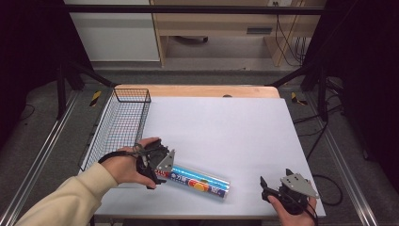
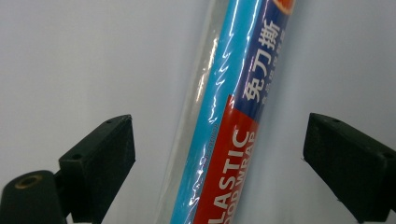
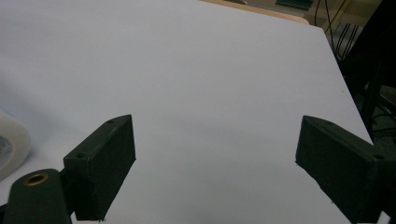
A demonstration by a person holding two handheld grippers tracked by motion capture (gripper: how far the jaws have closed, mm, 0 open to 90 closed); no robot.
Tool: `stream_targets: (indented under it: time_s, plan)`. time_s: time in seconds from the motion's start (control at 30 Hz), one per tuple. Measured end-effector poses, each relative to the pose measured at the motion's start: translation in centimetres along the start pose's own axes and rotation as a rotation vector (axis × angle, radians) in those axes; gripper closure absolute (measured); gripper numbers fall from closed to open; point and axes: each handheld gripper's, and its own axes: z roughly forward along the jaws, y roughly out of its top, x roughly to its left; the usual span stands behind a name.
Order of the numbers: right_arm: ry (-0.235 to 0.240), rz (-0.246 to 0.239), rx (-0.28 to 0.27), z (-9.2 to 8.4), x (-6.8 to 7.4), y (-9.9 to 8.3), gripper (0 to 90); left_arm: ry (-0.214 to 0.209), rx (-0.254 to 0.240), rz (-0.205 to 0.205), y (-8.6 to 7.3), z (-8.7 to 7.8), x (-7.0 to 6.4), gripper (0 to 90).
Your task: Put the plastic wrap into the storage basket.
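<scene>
- Plastic wrap roll [image 1: 200, 182] lies flat on the white table [image 1: 226, 127], near the front edge and left of the middle, running from the left gripper toward the right.
- We read "PLASTIC FOOD WRAP" on its red band in the left gripper view [image 2: 229, 154]; the smaller print on the blue part is too fine for us to read, and both ends of the roll are cut off by that frame.
- From above, the left end of the roll is hidden under the left gripper [image 1: 157, 170] and its grey plate.
- We see the roll standing between that gripper's two black jaws with open table on either side of it, so the pads are released and press on nothing.
- The person's left hand [image 1: 124, 167] wraps the gripper body; a cream sleeve [image 1: 66, 200] is cut off at the bottom edge.
- Right gripper [image 1: 272, 184] sits near the front right corner, well apart from the roll, jaws spread wide over bare table.
- A blurred white round end [image 3: 9, 142] is cropped at the left edge of the right gripper view; we cannot tell what it is.
- Wire basket [image 1: 120, 125] stands along the left side, just beyond the left hand; we can make out nothing in it.
</scene>
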Motion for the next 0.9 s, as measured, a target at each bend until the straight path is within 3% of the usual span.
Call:
stream_targets:
  time_s: [0.13,0.43,0.47,0.5,0.57,0.7,0.73,0.9]
  plan:
    - [0.004,-0.006,0.002,0.0,0.1,0.0,12.2,-0.031,0.028,0.056,0.3,1.6,0.1,9.6]
    - [0.007,-0.010,0.007,0.1,0.1,0.0,12.3,-0.092,0.026,0.079,0.3,3.5,0.7,10.4]
    - [0.008,-0.010,0.008,0.2,0.1,0.0,12.4,-0.111,0.021,0.052,0.3,3.8,0.7,10.8]
    - [0.008,-0.009,0.010,0.2,0.1,0.0,12.4,-0.108,0.030,0.083,0.4,3.9,0.9,11.2]
    - [0.009,-0.008,0.010,0.2,0.1,0.0,12.5,-0.136,0.010,0.060,0.4,4.3,0.9,12.1]
    - [0.010,-0.008,0.011,0.2,0.1,0.0,12.5,-0.148,-0.028,0.074,0.5,4.6,1.3,13.9]
    - [0.010,-0.008,0.011,0.2,0.1,0.0,12.6,-0.157,-0.061,0.059,0.4,4.7,1.4,14.5]
    - [0.013,-0.011,0.013,0.2,0.1,0.0,12.6,-0.179,-0.104,0.059,0.3,5.1,1.6,16.9]
